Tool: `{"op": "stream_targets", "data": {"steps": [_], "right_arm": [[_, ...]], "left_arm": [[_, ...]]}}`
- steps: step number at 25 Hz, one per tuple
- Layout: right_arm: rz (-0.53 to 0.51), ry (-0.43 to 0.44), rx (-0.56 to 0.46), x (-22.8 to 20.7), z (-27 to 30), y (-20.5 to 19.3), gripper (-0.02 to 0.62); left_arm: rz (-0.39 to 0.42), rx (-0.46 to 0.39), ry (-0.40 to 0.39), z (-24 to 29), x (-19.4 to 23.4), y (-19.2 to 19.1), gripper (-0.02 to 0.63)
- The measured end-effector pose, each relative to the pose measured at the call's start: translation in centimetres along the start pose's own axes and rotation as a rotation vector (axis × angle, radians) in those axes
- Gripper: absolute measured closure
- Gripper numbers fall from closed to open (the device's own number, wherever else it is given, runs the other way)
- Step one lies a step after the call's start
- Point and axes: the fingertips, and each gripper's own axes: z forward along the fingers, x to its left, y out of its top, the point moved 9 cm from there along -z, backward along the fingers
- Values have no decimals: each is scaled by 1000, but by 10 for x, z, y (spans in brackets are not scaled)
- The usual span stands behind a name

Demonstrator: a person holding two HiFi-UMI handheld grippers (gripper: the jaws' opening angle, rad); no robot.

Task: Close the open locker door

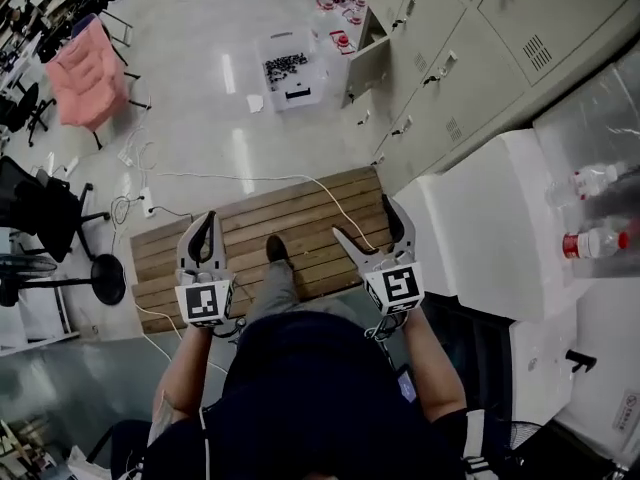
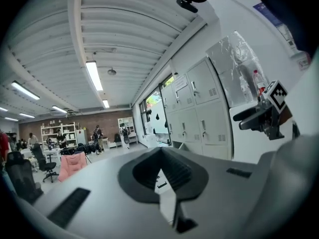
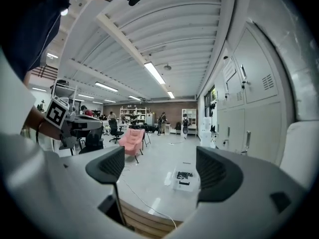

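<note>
The grey lockers (image 1: 470,48) run along the upper right of the head view. One low locker door (image 1: 366,68) stands open, swung out over the floor, far ahead of both grippers. My left gripper (image 1: 207,220) is held over the wooden pallet with its jaws shut and nothing in them; in its own view the fingertips (image 2: 160,152) meet, with the lockers (image 2: 197,108) beyond. My right gripper (image 1: 365,220) is open and empty, closer to the lockers. In the right gripper view its pads (image 3: 215,169) stand wide apart and the lockers (image 3: 249,103) rise at the right.
I stand on a wooden pallet (image 1: 300,223) crossed by a white cable (image 1: 335,203). A white bin of dark parts (image 1: 285,68) sits on the floor near the open door. A pink chair (image 1: 85,68) and black chairs (image 1: 40,218) stand left. A white cabinet (image 1: 490,218) with bottles (image 1: 600,240) is at right.
</note>
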Motion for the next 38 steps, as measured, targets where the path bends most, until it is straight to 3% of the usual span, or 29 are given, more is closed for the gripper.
{"op": "stream_targets", "data": {"steps": [3, 8, 15, 27, 33, 38], "right_arm": [[1, -26, 30, -8, 65, -1, 142], [19, -83, 51, -27, 143, 5, 156], [65, -184, 81, -63, 209, -7, 164], [63, -211, 98, -122, 301, -66, 167], [91, -219, 110, -174, 355, -122, 177], [127, -212, 146, -213, 381, -146, 198]], "left_arm": [[-38, -16, -30, 49, 34, -13, 603], [-3, 7, -95, 121, 89, -15, 603], [-47, -61, -192, 206, 120, -14, 603], [-10, -78, -199, 305, 144, -43, 603], [-31, -86, -203, 385, 133, -74, 603], [-18, -41, -250, 447, 115, -67, 603]]}}
